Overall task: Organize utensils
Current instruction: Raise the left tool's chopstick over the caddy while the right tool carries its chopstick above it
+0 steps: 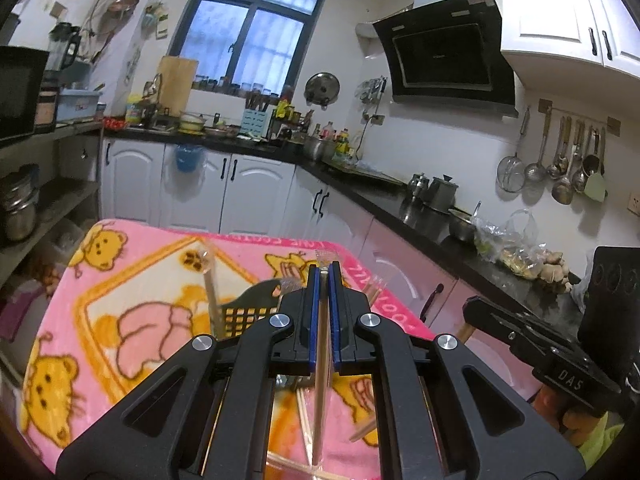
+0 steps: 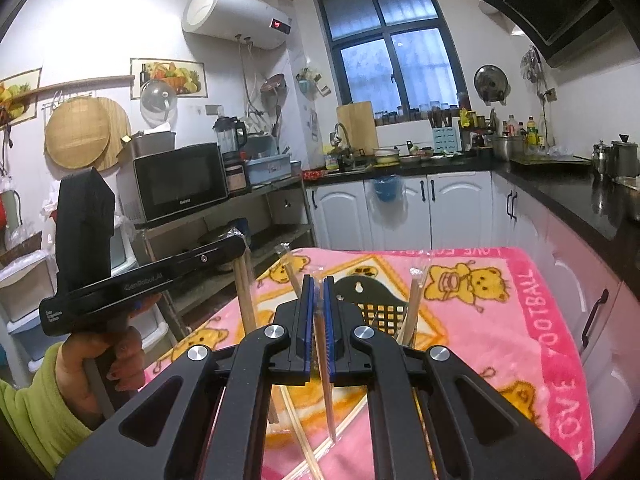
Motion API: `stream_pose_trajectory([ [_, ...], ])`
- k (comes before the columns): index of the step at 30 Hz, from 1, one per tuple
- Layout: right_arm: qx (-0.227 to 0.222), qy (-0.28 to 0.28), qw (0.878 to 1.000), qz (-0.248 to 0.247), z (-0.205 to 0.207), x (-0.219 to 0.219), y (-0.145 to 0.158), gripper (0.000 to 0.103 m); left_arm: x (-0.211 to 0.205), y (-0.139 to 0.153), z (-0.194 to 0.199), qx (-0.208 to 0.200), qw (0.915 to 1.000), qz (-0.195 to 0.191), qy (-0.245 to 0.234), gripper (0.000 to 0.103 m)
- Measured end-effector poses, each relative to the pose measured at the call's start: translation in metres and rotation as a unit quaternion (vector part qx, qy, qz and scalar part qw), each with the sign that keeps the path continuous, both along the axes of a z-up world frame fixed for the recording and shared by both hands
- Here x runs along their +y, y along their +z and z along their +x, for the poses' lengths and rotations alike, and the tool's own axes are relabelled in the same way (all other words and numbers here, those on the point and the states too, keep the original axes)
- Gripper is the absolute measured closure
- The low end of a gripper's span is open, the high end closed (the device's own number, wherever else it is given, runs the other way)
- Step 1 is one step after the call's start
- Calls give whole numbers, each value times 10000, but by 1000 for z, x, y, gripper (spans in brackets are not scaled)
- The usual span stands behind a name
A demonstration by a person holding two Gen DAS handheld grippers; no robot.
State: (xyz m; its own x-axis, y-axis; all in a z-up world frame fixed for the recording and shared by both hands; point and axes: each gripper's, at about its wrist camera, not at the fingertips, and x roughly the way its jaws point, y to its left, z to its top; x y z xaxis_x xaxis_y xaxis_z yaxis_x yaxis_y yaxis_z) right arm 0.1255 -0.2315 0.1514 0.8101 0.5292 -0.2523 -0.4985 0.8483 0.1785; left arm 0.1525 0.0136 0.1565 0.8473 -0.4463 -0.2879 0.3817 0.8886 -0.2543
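In the left wrist view my left gripper [image 1: 325, 270] is shut on a pair of chopsticks in a clear wrapper [image 1: 320, 400], which hangs down between the blue pads. My right gripper [image 2: 319, 282] is likewise shut on a wrapped pair of chopsticks [image 2: 328, 400], pointed tip downward. Both are held above a black perforated utensil holder [image 2: 376, 304] [image 1: 244, 314] that lies on the pink bear blanket [image 2: 520, 320]. More wrapped chopsticks [image 2: 412, 308] stick up from the holder. The left gripper [image 2: 238, 246] shows at the left of the right wrist view, held by a hand [image 2: 100, 360].
Loose wrapped chopsticks [image 2: 304, 440] lie on the blanket below the grippers. White cabinets and a black countertop [image 1: 400, 204] with pots run along the right. A metal shelf with a microwave [image 2: 180, 184] stands to the left. The blanket's far edge [image 1: 280, 238] drops to the floor.
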Motion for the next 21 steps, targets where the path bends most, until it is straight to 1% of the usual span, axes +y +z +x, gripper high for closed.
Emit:
stream_pose_trajectory([
  [7,-95,-85,9999,65,11,-4,8,98,-4,11,8,-148,9999,15,5,101],
  [8,-111,-90,9999,68,12,-4,9,101,-5,12,10,-164,9999,14,6,101],
  [11,-183,-122,9997,68,17,-3,15,101,-6,16,15,-205,9998,1,5,101],
  [16,-409,-162,9990,-51,24,4,28,101,-7,25,24,-294,9996,-40,40,101],
  [21,-641,-211,9977,-74,32,7,44,101,-4,41,29,-554,9983,-55,193,101],
])
